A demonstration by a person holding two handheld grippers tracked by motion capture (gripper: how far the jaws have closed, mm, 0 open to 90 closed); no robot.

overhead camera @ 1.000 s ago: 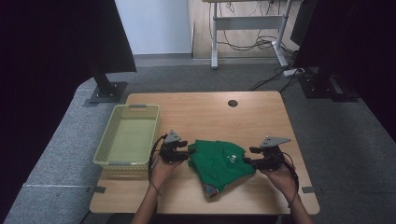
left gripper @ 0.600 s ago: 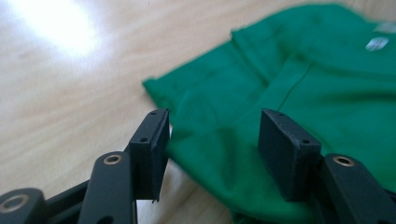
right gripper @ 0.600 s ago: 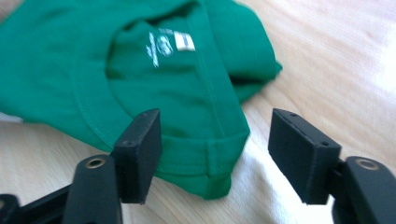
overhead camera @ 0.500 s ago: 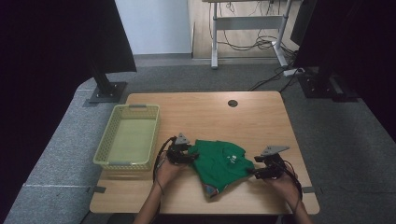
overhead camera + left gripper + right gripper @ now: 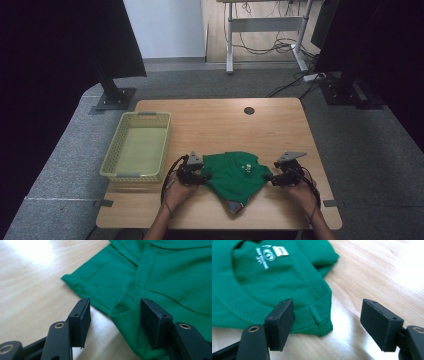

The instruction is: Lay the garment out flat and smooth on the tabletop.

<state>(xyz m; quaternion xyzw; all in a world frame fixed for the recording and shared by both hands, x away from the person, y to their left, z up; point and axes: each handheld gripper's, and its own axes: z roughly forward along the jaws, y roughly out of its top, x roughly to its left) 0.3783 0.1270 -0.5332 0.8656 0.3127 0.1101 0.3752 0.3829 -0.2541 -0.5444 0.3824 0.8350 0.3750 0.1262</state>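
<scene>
A green shirt (image 5: 235, 175) lies crumpled flat on the wooden table (image 5: 225, 125), near the front edge. My left gripper (image 5: 204, 178) sits at the shirt's left side. In the left gripper view its jaws stand open (image 5: 115, 320), with a folded hem of the green cloth (image 5: 162, 272) between them and not pinched. My right gripper (image 5: 270, 180) is at the shirt's right side. Its jaws (image 5: 327, 322) have just been opening and now stand wide apart around a corner of the shirt (image 5: 274, 277), near the collar with its white label (image 5: 280, 250).
A yellow-green mesh basket (image 5: 137, 150) stands on the table's left side, close to my left hand. A round cable hole (image 5: 249, 110) is at the table's back. Black stands rise beyond the left and right back corners.
Both grippers have come down toward the table and the front edge. The left one has shifted slightly right, toward the shirt. The right one has moved slightly outward.
</scene>
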